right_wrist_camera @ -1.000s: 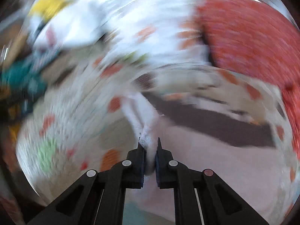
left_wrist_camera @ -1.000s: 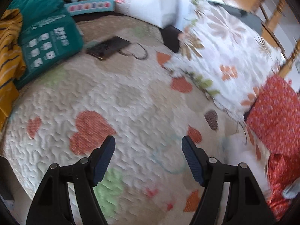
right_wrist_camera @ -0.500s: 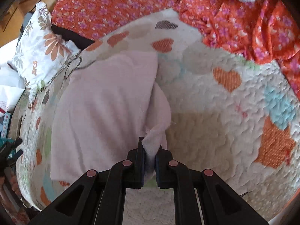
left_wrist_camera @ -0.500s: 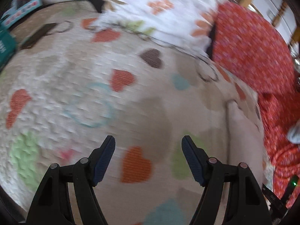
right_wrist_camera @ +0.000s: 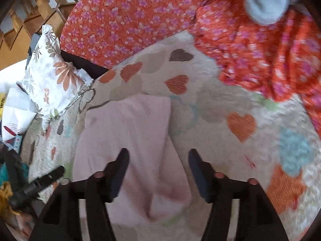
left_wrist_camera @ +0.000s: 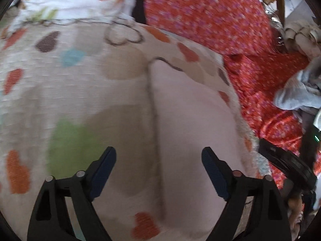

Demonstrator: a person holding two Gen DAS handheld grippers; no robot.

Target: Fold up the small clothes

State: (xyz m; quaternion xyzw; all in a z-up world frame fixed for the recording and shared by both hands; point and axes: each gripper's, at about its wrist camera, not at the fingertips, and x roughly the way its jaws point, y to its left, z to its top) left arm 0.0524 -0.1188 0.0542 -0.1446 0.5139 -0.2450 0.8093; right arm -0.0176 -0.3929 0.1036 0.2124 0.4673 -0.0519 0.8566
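Observation:
A pale pink garment lies flat on the heart-patterned quilt, one side folded over near its right edge. It also shows in the left wrist view. My right gripper is open and empty just above the garment's near part. My left gripper is open and empty, hovering over the garment's left edge. The other gripper shows at the right edge of the left wrist view.
A red floral cover lies beyond the quilt, with a light blue cloth on it. A white floral pillow sits at the far left. Wooden railings stand behind. Papers and teal items lie at the left.
My right gripper has opened and let go of the pink garment, which now lies on the quilt. My left gripper swung right, over the garment's left edge.

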